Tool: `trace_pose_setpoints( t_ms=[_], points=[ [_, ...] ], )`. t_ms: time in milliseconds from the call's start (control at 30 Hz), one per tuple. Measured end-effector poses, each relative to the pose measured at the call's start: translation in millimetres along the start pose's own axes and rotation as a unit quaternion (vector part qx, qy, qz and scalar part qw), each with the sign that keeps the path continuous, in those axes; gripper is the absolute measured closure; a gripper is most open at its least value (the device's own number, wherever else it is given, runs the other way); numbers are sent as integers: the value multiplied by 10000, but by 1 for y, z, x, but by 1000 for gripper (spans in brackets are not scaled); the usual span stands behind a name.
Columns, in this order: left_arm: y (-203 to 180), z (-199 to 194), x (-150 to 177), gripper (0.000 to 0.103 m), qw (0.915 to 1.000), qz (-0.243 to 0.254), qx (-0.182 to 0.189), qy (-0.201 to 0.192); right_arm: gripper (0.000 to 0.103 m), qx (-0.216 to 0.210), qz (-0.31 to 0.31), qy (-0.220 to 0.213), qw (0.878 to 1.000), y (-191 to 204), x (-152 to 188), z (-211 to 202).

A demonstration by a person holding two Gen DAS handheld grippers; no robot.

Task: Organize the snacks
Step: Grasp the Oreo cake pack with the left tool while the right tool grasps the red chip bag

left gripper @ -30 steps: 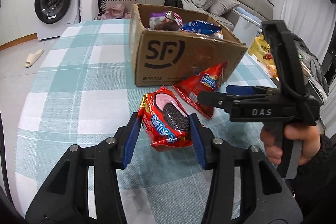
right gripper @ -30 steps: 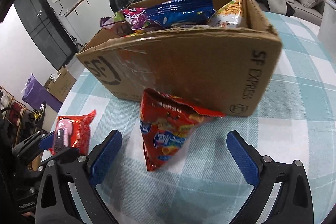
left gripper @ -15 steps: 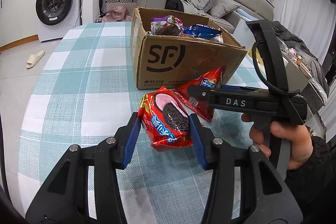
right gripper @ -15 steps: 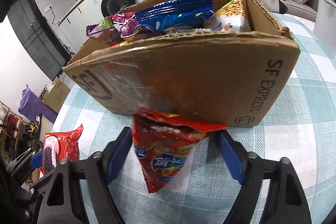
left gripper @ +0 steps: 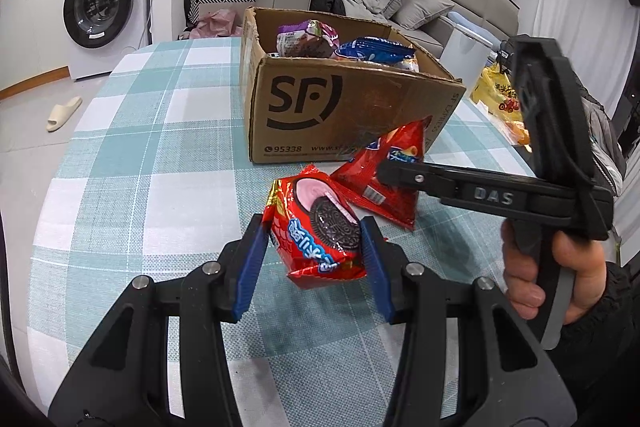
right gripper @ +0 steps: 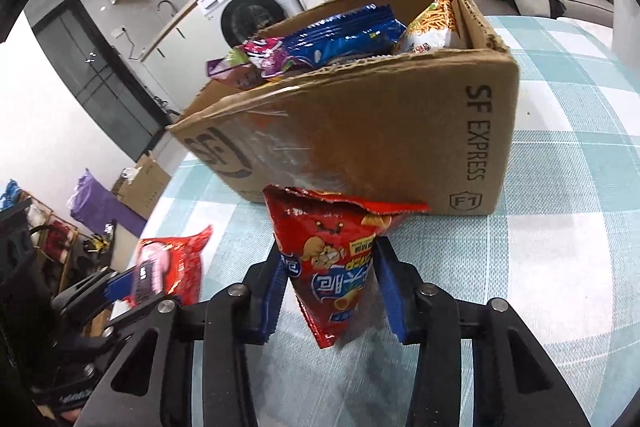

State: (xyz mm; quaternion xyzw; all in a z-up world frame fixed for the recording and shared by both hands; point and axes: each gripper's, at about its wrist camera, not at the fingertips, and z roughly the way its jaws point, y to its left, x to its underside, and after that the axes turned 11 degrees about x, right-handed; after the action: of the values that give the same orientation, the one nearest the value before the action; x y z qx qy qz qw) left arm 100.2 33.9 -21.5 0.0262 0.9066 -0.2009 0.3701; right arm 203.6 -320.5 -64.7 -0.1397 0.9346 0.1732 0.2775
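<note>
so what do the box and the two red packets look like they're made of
Box: brown corrugated cardboard, matte, with ragged torn rims and printed black lettering. Cookie packet and chip packet: thin glossy plastic film, probably foil-lined, judging by the crinkles, shine and crimped seams.

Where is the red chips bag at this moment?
In the right wrist view, the red chips bag is low in the centre, gripped between the right gripper's fingers, just in front of the cardboard box.

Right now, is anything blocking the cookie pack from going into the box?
Only the box's near wall stands between the cookie pack and the inside. The top is open, with snacks already in it.
</note>
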Motion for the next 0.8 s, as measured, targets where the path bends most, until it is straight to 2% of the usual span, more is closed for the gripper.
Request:
trace_pose_setpoints(
  t_ms=[433,800],
  points=[
    [-1,6,1,59,10000,13,0,35,64,-132,-61,-255,9996,-1,8,-21],
    [0,1,-1,59,10000,13,-13,-54,64,-269,-204,-594,9977,-7,18,-58]
  ],
)
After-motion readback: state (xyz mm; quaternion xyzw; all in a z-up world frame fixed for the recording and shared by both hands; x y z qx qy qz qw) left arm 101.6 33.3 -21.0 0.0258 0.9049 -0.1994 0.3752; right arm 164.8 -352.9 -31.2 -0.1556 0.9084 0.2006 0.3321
